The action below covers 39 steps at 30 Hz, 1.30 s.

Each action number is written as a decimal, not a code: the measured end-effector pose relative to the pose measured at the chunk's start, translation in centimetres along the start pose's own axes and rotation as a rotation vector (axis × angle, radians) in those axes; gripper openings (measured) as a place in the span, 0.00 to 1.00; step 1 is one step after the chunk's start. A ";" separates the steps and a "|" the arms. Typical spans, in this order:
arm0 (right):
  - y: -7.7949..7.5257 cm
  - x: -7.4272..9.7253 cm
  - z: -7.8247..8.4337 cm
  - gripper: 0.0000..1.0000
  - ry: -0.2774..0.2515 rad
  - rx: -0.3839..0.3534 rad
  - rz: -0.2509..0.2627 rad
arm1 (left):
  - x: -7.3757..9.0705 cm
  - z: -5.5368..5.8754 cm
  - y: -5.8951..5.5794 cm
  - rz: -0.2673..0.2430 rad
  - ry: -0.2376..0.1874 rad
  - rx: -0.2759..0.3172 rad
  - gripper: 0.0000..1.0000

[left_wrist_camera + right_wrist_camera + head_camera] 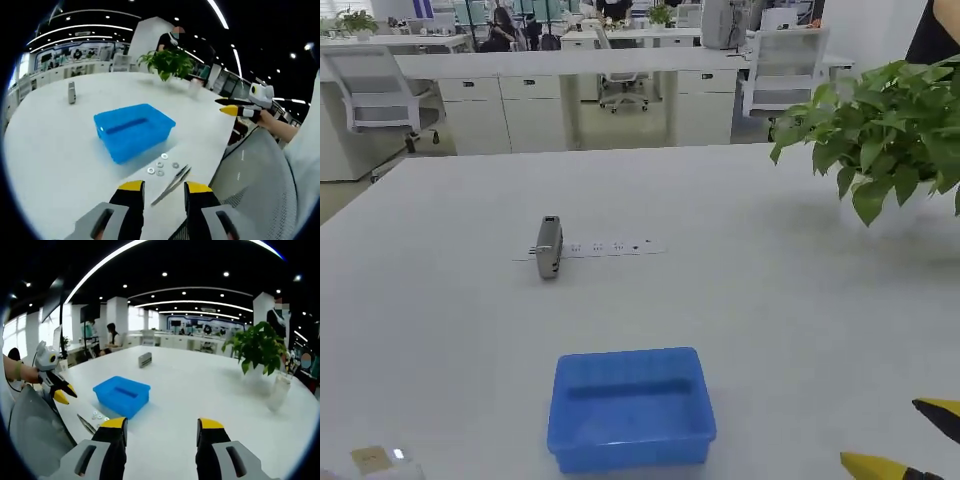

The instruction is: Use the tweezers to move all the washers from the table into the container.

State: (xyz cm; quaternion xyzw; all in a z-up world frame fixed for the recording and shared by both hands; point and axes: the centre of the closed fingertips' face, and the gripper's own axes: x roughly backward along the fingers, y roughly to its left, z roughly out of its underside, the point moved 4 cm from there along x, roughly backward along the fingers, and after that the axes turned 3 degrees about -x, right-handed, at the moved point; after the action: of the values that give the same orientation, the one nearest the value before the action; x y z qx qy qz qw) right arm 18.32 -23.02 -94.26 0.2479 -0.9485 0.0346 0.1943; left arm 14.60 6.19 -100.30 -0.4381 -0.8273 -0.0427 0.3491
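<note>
A blue container (pixel 630 405) stands empty near the table's front edge, also seen as container (pixel 134 127) and container (pixel 122 394). Several small washers (pixel 160 167) lie on the table just in front of it, with metal tweezers (pixel 172 184) beside them; the washers (pixel 97 416) and tweezers (pixel 86 423) lie by the table edge. My left gripper (pixel 165 190) is open and held just above the tweezers, holding nothing. My right gripper (pixel 162 425) is open and empty over the white table, off to the container's right; its yellow tips (pixel 910 440) show at the bottom right.
A power strip with a grey adapter (pixel 549 245) lies mid-table. A leafy plant (pixel 890 130) stands at the back right. Each gripper appears in the other's view: right gripper (pixel 239 106), left gripper (pixel 57 387). Office desks and chairs (pixel 380 90) lie beyond the table.
</note>
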 end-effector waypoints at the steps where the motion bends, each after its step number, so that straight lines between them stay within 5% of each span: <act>1: 0.0 0.0 0.0 0.53 0.002 -0.002 -0.001 | -0.2 0.2 0.1 0.011 0.020 -0.006 0.24; 7: 0.6 -0.3 0.3 0.47 0.012 -0.043 -0.068 | -1.2 2.3 0.8 0.058 0.191 -0.064 0.19; 14: 1.4 -0.7 0.7 0.46 0.046 -0.012 -0.102 | -2.4 3.1 1.0 0.055 0.348 -0.280 0.12; 18: 1.6 -0.8 0.9 0.45 0.064 0.005 -0.117 | -3.0 3.3 1.1 0.043 0.403 -0.395 0.08; 29: 2.8 -1.2 1.4 0.38 0.112 0.033 -0.183 | -3.6 3.0 0.4 0.104 0.471 -0.741 0.00; 34: 4.9 -1.5 1.6 0.35 0.159 0.110 -0.274 | -3.0 3.0 -0.1 0.125 0.517 -0.822 0.00; 39: 8.0 -1.7 2.0 0.35 0.210 0.154 -0.423 | -1.8 1.7 -0.8 0.131 0.474 -0.777 0.00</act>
State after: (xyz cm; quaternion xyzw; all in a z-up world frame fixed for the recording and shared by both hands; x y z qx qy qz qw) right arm 15.13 -15.60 -96.52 0.4499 -0.8446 0.0910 0.2754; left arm 13.71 5.07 -102.46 -0.5660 -0.6177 -0.4268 0.3405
